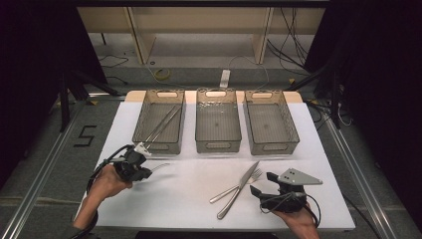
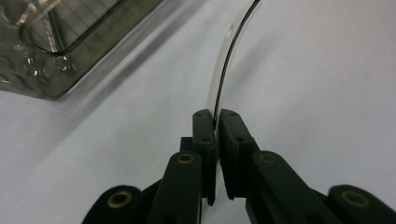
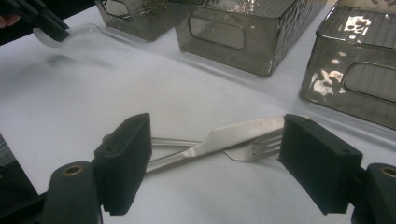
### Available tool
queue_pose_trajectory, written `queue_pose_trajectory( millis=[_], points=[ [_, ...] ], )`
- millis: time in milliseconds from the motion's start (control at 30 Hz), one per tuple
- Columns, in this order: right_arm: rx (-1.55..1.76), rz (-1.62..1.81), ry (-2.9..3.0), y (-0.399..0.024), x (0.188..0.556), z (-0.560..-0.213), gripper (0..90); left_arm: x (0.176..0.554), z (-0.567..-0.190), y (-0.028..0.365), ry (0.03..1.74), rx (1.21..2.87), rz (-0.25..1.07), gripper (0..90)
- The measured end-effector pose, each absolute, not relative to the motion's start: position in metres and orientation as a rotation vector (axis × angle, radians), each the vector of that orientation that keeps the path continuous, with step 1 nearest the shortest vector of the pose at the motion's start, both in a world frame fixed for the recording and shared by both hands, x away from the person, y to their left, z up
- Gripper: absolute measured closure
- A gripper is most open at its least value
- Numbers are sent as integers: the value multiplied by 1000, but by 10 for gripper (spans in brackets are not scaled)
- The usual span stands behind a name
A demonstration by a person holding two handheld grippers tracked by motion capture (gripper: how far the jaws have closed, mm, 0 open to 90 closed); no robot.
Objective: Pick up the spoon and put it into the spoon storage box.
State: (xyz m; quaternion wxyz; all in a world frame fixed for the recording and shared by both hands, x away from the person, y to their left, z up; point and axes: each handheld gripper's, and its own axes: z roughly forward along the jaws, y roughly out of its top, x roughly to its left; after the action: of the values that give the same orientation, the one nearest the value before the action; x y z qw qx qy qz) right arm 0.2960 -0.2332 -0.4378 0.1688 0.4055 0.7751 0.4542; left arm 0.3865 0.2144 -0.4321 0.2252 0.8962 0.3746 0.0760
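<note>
My left gripper is shut on a metal spoon, which shows edge-on between the pads and curves away from them. The spoon hangs just above the white table top, in front of the left bin. My right gripper stands open at the table's near right, its jaws either side of the crossing point of a knife and a fork. Both lie flat and crossed on the table; no pad touches them.
Three smoky clear bins stand in a row at the back of the white table. The left one holds long thin metal utensils; the middle bin and right bin look empty. Cables and shelving lie beyond.
</note>
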Motion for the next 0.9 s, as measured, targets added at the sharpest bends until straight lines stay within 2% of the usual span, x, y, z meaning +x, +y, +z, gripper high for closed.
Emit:
queue_pose_trajectory(
  millis=[433,900],
  points=[
    [1156,1293,2202,-233,296,-438,259,388,-415,216,1053,2242,169,850],
    [1170,1294,2194,-235,297,-439,258,403,-399,191,991,2157,163,850]
  ],
)
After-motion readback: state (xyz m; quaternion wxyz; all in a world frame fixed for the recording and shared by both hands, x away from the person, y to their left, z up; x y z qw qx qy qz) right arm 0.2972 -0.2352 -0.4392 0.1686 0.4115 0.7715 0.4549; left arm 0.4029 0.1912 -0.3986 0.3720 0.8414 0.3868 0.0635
